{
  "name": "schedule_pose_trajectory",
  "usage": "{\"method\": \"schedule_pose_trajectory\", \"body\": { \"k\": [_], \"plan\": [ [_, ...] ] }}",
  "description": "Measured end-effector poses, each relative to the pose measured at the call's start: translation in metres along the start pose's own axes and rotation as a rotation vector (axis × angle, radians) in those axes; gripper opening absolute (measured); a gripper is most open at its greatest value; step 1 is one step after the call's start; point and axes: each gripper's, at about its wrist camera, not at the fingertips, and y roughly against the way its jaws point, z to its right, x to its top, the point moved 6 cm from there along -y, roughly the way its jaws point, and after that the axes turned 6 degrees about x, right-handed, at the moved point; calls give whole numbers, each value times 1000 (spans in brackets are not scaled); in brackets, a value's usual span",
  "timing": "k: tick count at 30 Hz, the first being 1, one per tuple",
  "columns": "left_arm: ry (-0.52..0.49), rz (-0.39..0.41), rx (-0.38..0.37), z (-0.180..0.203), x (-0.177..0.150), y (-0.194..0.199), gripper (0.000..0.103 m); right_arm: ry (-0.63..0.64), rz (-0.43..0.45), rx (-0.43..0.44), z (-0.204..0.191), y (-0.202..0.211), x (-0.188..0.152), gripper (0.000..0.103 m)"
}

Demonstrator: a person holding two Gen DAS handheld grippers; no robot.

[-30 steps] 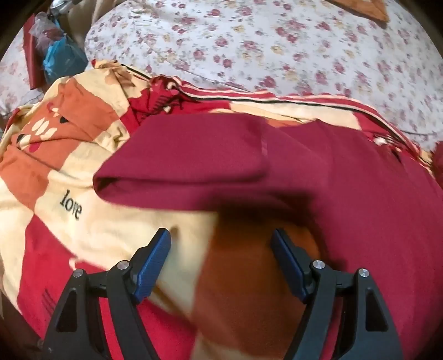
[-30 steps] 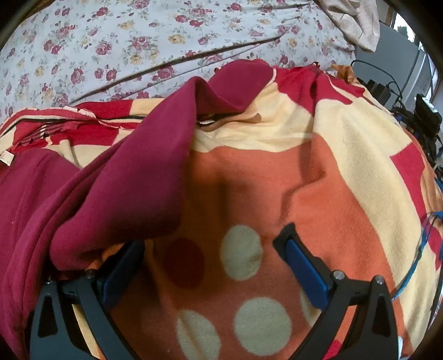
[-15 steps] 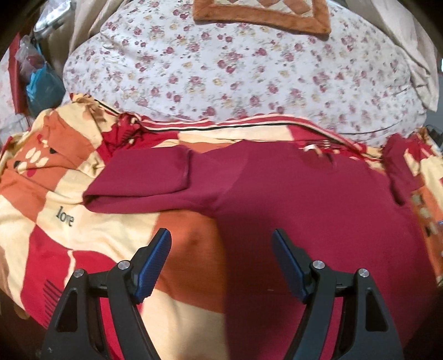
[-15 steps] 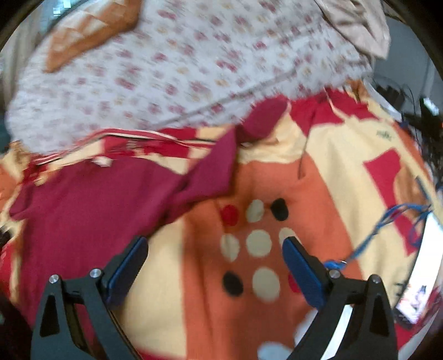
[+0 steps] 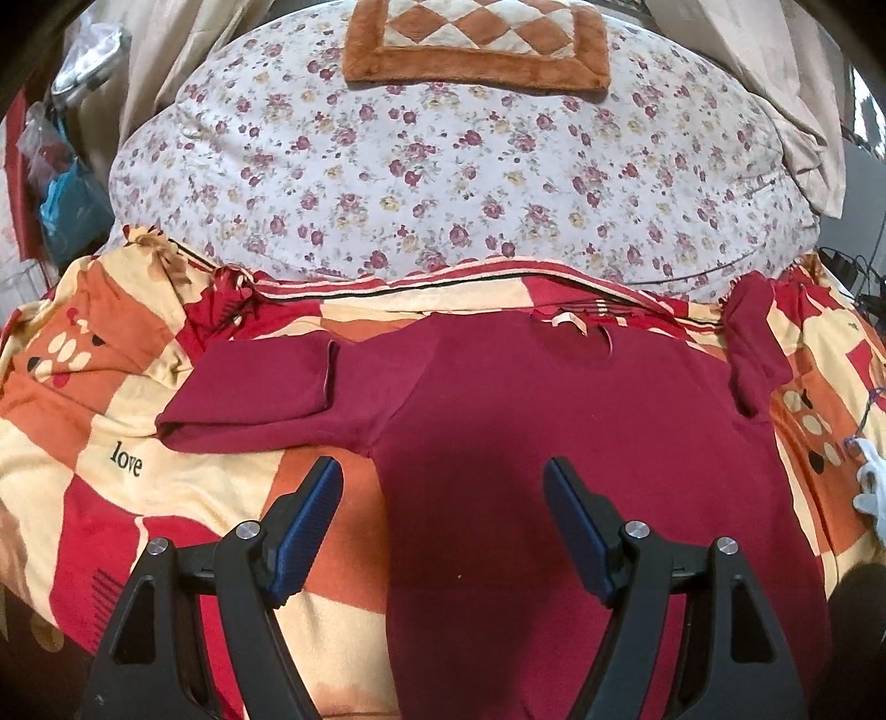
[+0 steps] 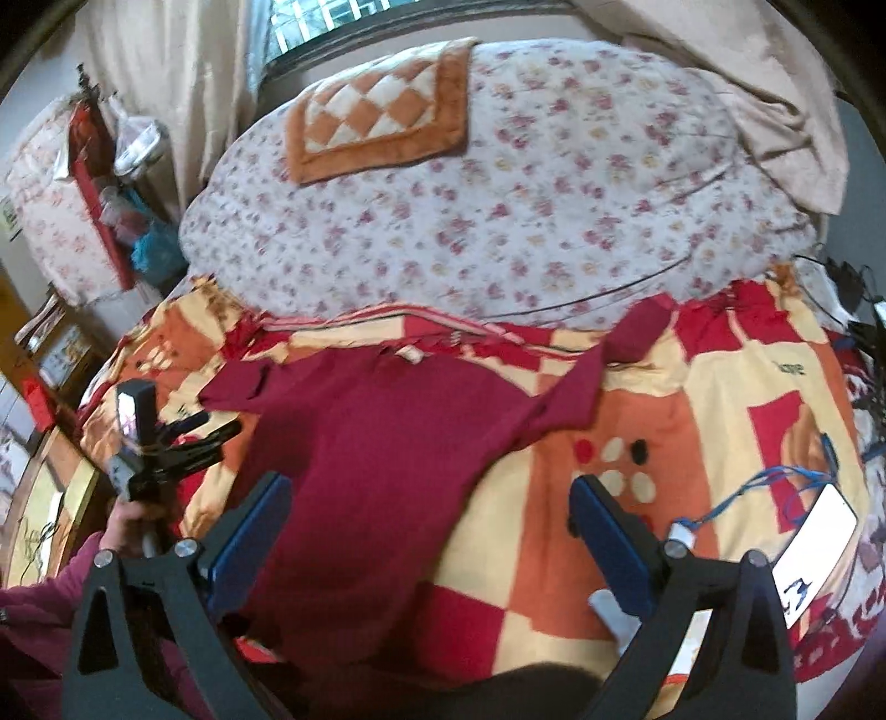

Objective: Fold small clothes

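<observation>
Bedding filled both views: a patterned fleece blanket (image 5: 183, 498) in orange, cream and red covered the near half of the bed, with a floral quilt (image 5: 443, 183) mounded behind it and a checked brown cushion (image 5: 476, 44) on top. A maroon long-sleeved top (image 5: 554, 443) lay flat on the blanket, neckline towards the quilt. One sleeve (image 5: 260, 387) was doubled back on itself at the left of the garment; the other sleeve (image 6: 609, 354) trailed up and away at the right, crumpled near the blanket's far edge.

Both tools were held above the cloth and gripped nothing. The left gripper (image 5: 443, 509) stood with its jaws spread wide over the garment's left flank, and the right gripper (image 6: 432, 526) was likewise wide open, straddling the top's right edge and the bare blanket beside it. A sleeve and hand (image 6: 127, 520) of the person showed at the left of the right-wrist view, grasping the other tool.

Judging by the layout, the spreading stage looked finished and the folding proper had not started. The next move would likely call for pinching a sleeve or side hem and carrying it across the body, taking only the top's fabric and not the fleece beneath.
</observation>
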Motion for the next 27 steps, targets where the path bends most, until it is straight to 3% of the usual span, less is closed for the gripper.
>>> {"method": "schedule_pose_trajectory", "body": {
  "k": [3, 9, 15, 20, 27],
  "plan": [
    [-9, 21, 16, -2, 1, 4, 56, 29, -8, 54, -19, 21, 4, 102],
    [16, 26, -13, 3, 3, 4, 56, 35, 42, 6, -25, 71, 10, 102],
    [6, 38, -8, 9, 3, 8, 56, 49, 26, -23, -26, 77, 9, 102],
    [0, 33, 20, 5, 0, 5, 56, 39, -25, 65, -41, 9, 4, 102],
    [45, 29, 47, -14, -2, -3, 56, 22, -76, 106, -75, -139, -4, 102]
  ]
}}
